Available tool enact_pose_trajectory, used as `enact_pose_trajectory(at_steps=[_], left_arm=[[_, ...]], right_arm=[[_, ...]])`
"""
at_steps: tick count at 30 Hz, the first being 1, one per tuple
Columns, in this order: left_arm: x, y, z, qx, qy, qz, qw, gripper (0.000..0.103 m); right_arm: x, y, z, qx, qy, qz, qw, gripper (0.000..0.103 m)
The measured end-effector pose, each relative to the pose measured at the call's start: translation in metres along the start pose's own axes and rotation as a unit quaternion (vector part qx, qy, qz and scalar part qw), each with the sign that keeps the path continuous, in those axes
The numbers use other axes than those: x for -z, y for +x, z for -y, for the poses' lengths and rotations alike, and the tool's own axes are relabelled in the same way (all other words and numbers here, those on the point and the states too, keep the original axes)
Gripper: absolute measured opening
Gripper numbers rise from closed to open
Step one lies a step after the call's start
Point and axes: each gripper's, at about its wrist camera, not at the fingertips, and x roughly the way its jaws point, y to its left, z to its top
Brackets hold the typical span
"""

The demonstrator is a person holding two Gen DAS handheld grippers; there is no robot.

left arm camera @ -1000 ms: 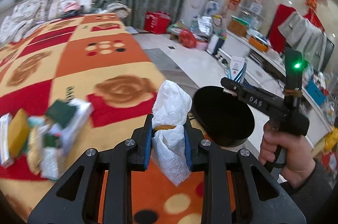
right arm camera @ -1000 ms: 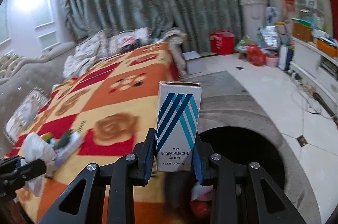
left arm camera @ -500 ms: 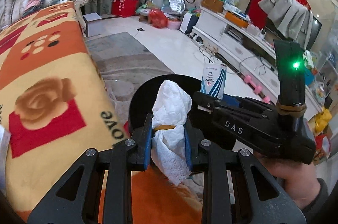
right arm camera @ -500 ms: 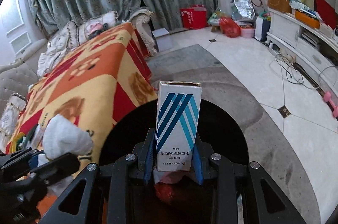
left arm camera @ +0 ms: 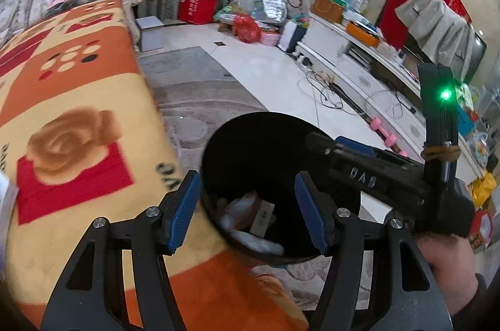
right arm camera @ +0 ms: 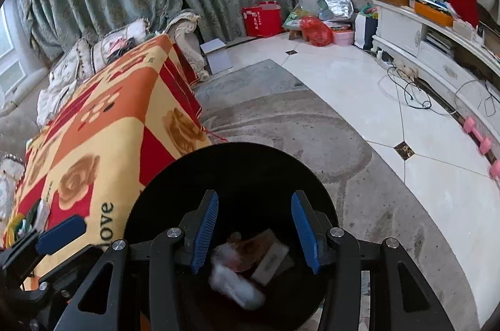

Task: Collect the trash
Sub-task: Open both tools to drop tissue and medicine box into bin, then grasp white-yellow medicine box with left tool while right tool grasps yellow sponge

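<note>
Bin (right arm camera: 175, 174) w/ tissue (right arm camera: 237, 288), small box (right arm camera: 270, 260) & wrappers inside.

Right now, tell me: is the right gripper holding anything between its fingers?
No. The right gripper is opening with nothing between its blue fingers, only the black bin with trash below.

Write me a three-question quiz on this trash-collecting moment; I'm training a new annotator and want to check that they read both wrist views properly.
1. True or false: the left gripper grips a tissue.
2. Where does the black bin stand? A) on the white tiles B) on the grey rug beside the blanket-covered table C) on the table
3. What lies inside the bin?

Key:
1. False: its jaws are opening with nothing between them.
2. B
3. White crumpled tissue and a small box, among other scraps.
</note>
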Motion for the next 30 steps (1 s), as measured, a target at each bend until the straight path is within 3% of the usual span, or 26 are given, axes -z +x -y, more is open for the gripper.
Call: enact_pose_trajectory(at_steps=[6,13,19,25,28,30], left_arm=[[0.017,-0.049,-0.032,-0.035,-0.024,0.022,0.9989,0.062],[0.048,-0.121,-0.099,-0.091,-0.073,0.061,0.9913,0.062],[0.092,-0.184,-0.19,-0.155,-0.156,0.084,0.9718,0.062],[0.13,-0.23,-0.272,-0.232,-0.228,0.107,0.9397,0.062],[0.135,-0.234,-0.302,-0.252,-0.242,0.102,0.9313,0.062],[0.133,-0.225,-0.317,-0.262,-0.242,0.083,0.9308,0.062]], right_arm=[[-0.002,-0.008,-0.028,-0.036,-0.006,0.017,0.999,0.047],[0.014,-0.013,-0.103,-0.1,-0.058,0.016,0.993,0.055],[0.046,-0.008,-0.17,-0.168,-0.098,-0.01,0.981,0.059],[0.082,0.011,-0.234,-0.17,-0.183,-0.044,0.967,0.059],[0.09,0.015,-0.25,-0.165,-0.216,-0.05,0.961,0.059],[0.09,0.017,-0.251,-0.168,-0.218,-0.053,0.96,0.059]])
